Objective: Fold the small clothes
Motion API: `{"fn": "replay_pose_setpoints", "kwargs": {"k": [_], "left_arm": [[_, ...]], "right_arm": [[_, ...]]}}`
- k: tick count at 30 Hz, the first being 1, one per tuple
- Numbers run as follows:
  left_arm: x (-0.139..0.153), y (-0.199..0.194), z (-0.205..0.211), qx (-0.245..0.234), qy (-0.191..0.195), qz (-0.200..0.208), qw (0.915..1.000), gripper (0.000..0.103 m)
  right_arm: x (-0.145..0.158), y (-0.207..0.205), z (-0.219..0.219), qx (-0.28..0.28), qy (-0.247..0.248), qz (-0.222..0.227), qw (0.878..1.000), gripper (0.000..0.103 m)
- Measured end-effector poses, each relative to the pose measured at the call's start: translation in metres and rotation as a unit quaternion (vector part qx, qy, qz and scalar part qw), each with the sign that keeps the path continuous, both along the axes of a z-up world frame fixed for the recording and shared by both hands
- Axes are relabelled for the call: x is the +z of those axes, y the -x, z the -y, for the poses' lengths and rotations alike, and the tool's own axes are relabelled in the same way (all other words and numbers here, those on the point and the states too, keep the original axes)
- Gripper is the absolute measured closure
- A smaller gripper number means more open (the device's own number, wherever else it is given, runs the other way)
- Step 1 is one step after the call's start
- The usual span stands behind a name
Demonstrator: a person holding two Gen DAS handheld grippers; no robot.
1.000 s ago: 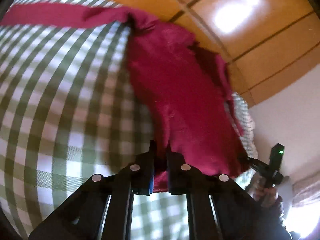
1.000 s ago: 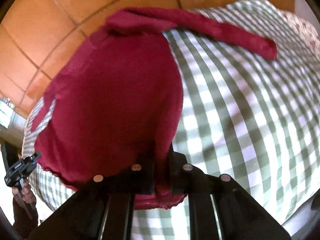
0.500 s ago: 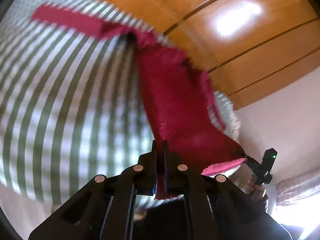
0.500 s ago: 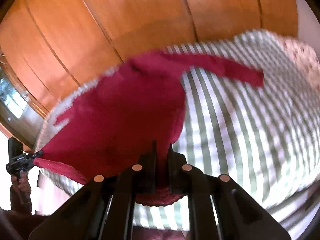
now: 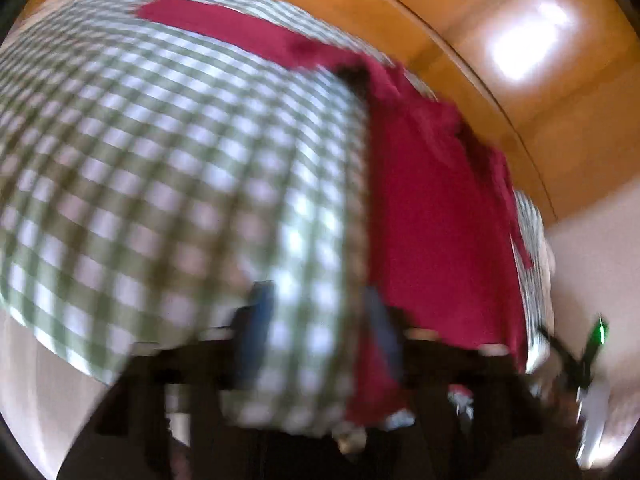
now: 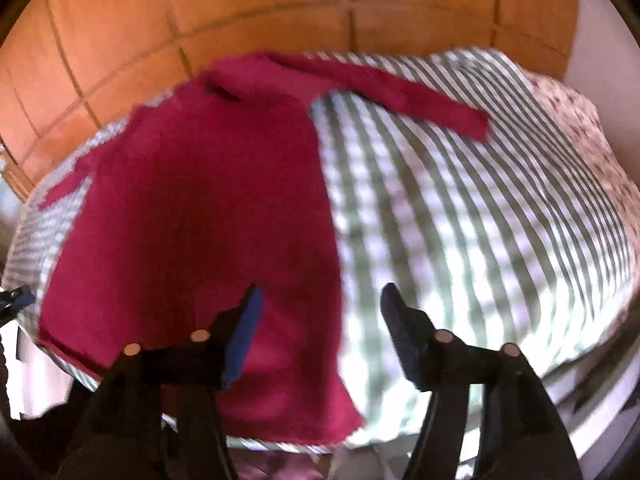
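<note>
A dark red long-sleeved top lies spread on a green-and-white checked cover, hem nearest me, one sleeve stretched out to the right. My right gripper is open above the hem's right part and holds nothing. In the blurred left wrist view the top lies to the right. My left gripper is open over the cover, its right finger at the top's edge.
A wooden panelled wall stands behind the covered surface. A flowered fabric lies at the far right. The other gripper, with a green light, shows at the right edge of the left wrist view.
Both grippers held the top's hem lifted; now both have opened and let go. The top lies flat on the cover. Both cameras have pulled back.
</note>
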State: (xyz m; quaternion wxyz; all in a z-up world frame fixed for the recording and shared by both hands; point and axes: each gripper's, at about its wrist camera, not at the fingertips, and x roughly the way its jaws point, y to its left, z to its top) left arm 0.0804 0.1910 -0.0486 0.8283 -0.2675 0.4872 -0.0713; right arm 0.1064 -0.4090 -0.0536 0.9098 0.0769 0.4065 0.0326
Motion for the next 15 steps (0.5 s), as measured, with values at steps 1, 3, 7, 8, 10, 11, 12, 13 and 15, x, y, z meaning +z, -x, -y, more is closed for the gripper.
{"fn": "replay_pose_setpoints", "kwargs": {"k": [1, 3, 7, 8, 10, 11, 12, 13, 15], "left_arm": [[0.001, -0.006, -0.009, 0.024, -0.002, 0.004, 0.9997, 0.041], [0.003, -0.024, -0.031, 0.07, -0.009, 0.007, 0.9975, 0.041], [0.009, -0.052, -0.071, 0.142, -0.036, 0.011, 0.9892, 0.041], [0.01, -0.062, -0.085, 0.161, -0.037, 0.013, 0.9861, 0.041], [0.011, -0.078, -0.112, 0.196, -0.032, 0.014, 0.98, 0.041], [0.01, -0.083, -0.122, 0.206, -0.03, 0.016, 0.978, 0.041], [0.01, -0.094, -0.135, 0.22, -0.033, 0.017, 0.9747, 0.041], [0.011, -0.099, -0.143, 0.226, -0.038, 0.016, 0.9733, 0.041], [0.011, -0.123, -0.161, 0.244, -0.062, 0.012, 0.9678, 0.041]], "right_arm": [[0.002, -0.007, -0.013, 0.013, -0.01, 0.009, 1.0, 0.028], [-0.002, -0.022, -0.039, 0.045, -0.02, 0.013, 0.999, 0.028], [-0.018, -0.053, -0.11, 0.106, -0.03, 0.006, 0.994, 0.028], [-0.022, -0.06, -0.125, 0.119, -0.031, 0.006, 0.992, 0.028], [-0.028, -0.066, -0.15, 0.143, -0.026, 0.004, 0.989, 0.028], [-0.033, -0.062, -0.16, 0.151, -0.022, 0.006, 0.988, 0.027], [-0.037, -0.066, -0.17, 0.161, -0.016, 0.006, 0.987, 0.025], [-0.04, -0.068, -0.177, 0.167, -0.009, 0.003, 0.986, 0.023], [-0.049, -0.063, -0.188, 0.17, 0.007, 0.002, 0.985, 0.017]]}}
